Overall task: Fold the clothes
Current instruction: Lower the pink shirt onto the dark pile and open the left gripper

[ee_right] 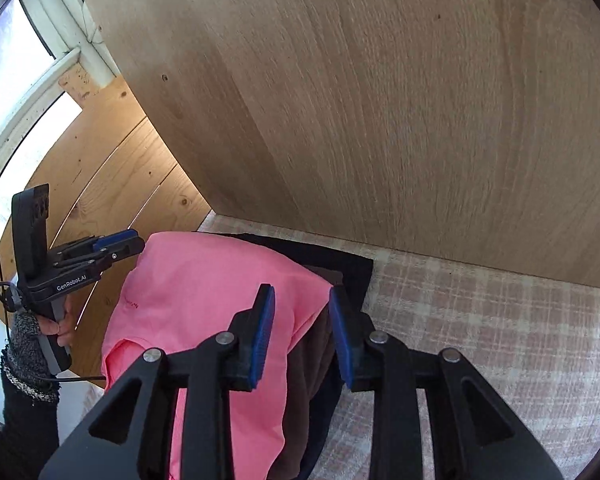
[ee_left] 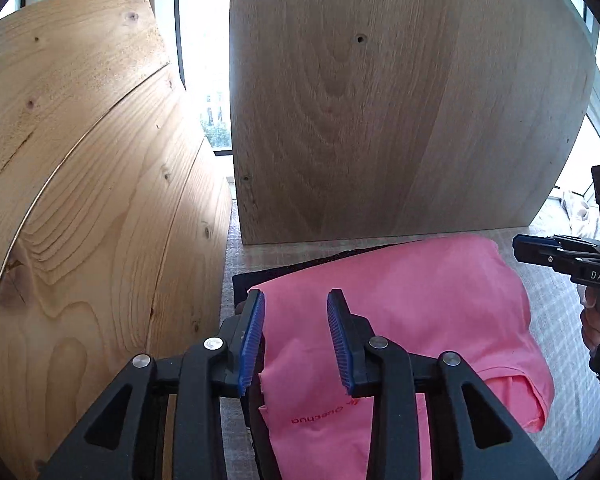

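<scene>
A folded pink shirt lies on top of a stack, with a brown garment and a black one under it. My left gripper hovers over the shirt's left edge. Its blue pads stand apart, with cloth below them and nothing pinched. My right gripper is over the stack's right edge, open, straddling the pink and brown edges without pressing. Each gripper shows in the other's view: the right gripper past the shirt's far right corner, the left gripper at its far left corner.
The stack rests on a pink-and-white checked cloth. An upright oak board stands close behind it and pine planks wall the left side. A bright window shows between them. A hand in a grey knit cuff holds the left gripper.
</scene>
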`<action>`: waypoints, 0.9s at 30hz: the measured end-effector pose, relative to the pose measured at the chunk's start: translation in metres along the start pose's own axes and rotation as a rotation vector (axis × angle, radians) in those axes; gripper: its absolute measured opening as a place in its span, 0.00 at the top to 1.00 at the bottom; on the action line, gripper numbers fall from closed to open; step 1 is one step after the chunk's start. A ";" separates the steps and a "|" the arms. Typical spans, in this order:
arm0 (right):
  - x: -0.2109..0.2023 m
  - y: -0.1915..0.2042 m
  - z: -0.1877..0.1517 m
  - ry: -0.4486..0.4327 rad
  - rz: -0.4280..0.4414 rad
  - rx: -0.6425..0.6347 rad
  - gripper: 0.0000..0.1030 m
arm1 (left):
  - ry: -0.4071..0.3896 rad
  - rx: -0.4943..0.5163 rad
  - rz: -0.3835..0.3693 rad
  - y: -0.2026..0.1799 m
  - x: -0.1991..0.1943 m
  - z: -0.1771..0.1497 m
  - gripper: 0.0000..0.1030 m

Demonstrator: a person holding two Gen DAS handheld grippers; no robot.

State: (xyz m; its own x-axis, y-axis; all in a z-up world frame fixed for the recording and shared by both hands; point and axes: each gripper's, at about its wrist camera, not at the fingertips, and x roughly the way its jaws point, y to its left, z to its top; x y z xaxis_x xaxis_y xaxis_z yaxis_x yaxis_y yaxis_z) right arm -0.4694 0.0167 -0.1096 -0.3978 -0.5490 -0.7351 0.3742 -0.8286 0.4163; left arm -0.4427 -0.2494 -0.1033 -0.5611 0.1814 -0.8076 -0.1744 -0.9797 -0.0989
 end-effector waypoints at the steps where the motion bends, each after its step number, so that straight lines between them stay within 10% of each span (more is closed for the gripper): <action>1: 0.007 -0.003 0.000 0.018 0.009 0.016 0.72 | 0.010 -0.014 0.004 0.004 0.005 0.002 0.69; 9: 0.021 -0.011 -0.001 0.034 0.094 0.064 0.74 | 0.060 -0.042 -0.047 0.011 0.027 0.006 0.68; 12: 0.016 -0.002 0.003 0.008 0.082 0.014 0.91 | 0.065 -0.014 -0.086 0.004 0.036 0.008 0.94; 18: 0.016 0.010 0.015 -0.027 -0.131 -0.150 0.91 | -0.015 0.077 0.053 -0.006 0.026 0.016 0.90; 27: -0.022 0.011 0.012 -0.112 -0.005 -0.106 0.91 | -0.047 0.054 0.011 -0.005 -0.003 0.008 0.90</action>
State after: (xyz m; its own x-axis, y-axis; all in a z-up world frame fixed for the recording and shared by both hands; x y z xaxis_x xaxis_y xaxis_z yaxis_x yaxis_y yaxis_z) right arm -0.4661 0.0182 -0.0826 -0.4886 -0.5585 -0.6704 0.4560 -0.8185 0.3495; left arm -0.4463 -0.2449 -0.0956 -0.6007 0.1755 -0.7800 -0.2108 -0.9759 -0.0573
